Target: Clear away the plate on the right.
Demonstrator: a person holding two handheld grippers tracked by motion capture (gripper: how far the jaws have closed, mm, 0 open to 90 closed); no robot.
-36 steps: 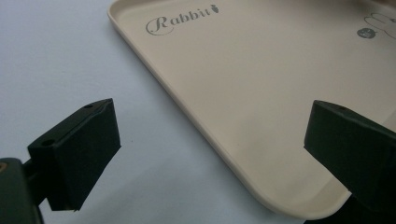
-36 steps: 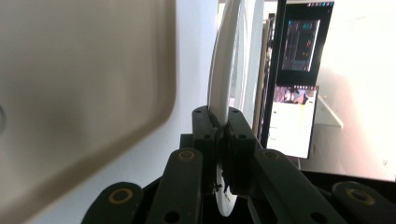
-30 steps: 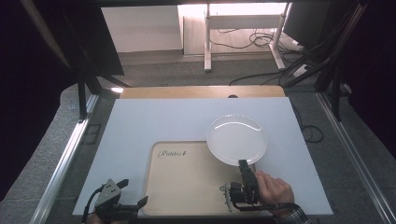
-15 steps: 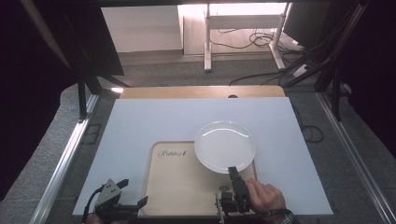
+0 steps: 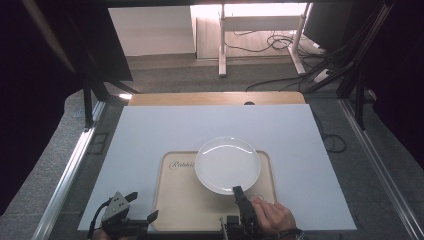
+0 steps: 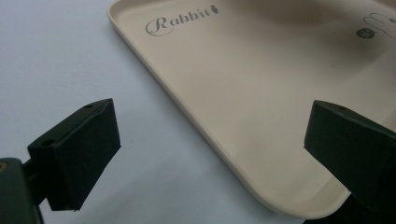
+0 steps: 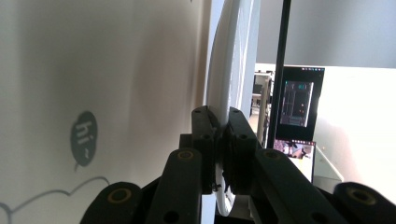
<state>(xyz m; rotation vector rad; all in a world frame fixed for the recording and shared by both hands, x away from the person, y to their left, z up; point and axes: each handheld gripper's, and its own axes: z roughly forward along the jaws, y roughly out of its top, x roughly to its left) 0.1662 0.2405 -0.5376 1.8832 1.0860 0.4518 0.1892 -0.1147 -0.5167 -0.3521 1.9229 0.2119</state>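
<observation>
White plate (image 5: 227, 164) pinched at its near rim by the right gripper (image 5: 240, 195), jaws clamped tight on the edge, as the right gripper view confirms: rim sandwiched between the two black jaws (image 7: 218, 122). Plate over the far-right part of the beige tray (image 5: 180, 200), far rim reaching past the tray's far edge above the white table mat (image 5: 150, 130); whether resting or held just clear, impossible to tell from above. Left gripper (image 5: 131, 216) parked at the near-left corner of the mat, just beside the tray's near-left corner, jaws wide apart, nothing between them.

Probably a placing step: plate onto tray. To do well: keep the wrist level so the far rim does not dip and catch the tray's raised lip (image 6: 187, 116). Bring toward the tray's middle, clear of the "Rabbit" lettering (image 5: 181, 164) side only if centring matters. Lower flat, then release. Thin edge grip, heavy overhang: slow, no twisting.
</observation>
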